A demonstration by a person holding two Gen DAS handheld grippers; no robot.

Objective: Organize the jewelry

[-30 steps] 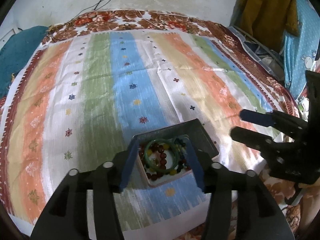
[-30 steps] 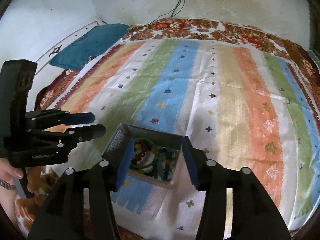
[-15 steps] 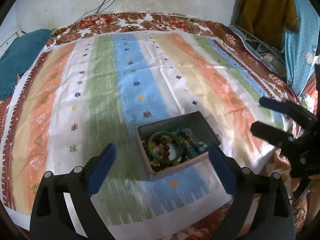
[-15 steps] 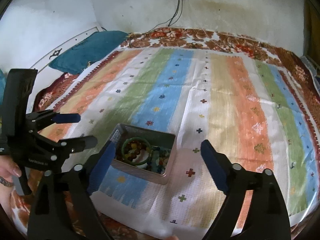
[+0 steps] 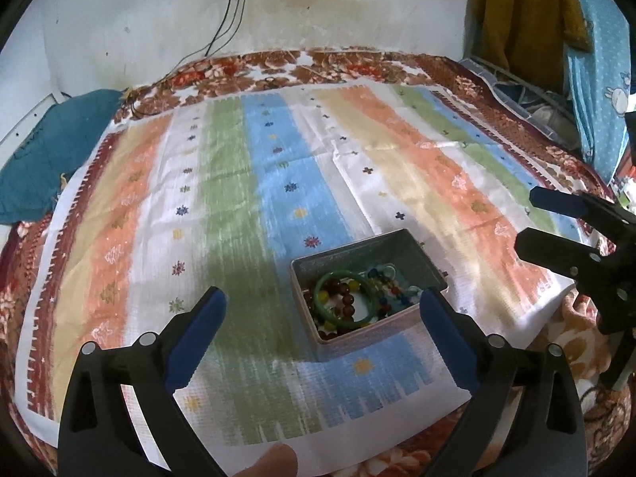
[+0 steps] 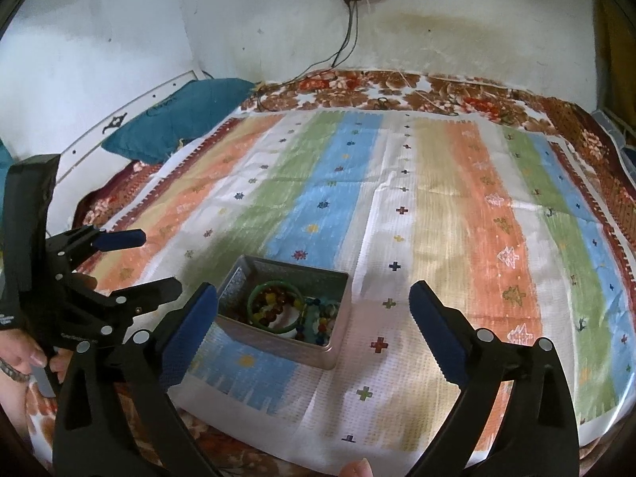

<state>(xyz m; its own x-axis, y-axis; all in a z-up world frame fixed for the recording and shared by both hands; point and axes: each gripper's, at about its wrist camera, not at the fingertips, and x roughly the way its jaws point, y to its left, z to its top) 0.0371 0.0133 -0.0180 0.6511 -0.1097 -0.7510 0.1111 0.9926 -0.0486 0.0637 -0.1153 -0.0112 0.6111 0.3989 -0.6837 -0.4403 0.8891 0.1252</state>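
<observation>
Jewelry (image 5: pixel 351 298), beads and a green bangle (image 6: pixel 274 306), lies heaped in the tin box (image 5: pixel 401 244) on the striped cloth (image 5: pixel 238 183). I hold both grippers (image 5: pixel 322 326) (image 6: pixel 314 320) spread, empty; any pick wants one strand isolated.

woven cloth (image 5: pixel 246 198), glossy beads (image 5: pixel 349 298)

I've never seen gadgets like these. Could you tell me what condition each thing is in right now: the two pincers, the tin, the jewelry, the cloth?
left gripper: open wide, holding nothing, above the cloth.
right gripper: open wide, holding nothing.
tin box: lidless, upright on the cloth.
green bangle: lying inside the box on the beads.
beaded bracelets: heaped in the box.
striped cloth: spread flat, lightly creased.
</observation>
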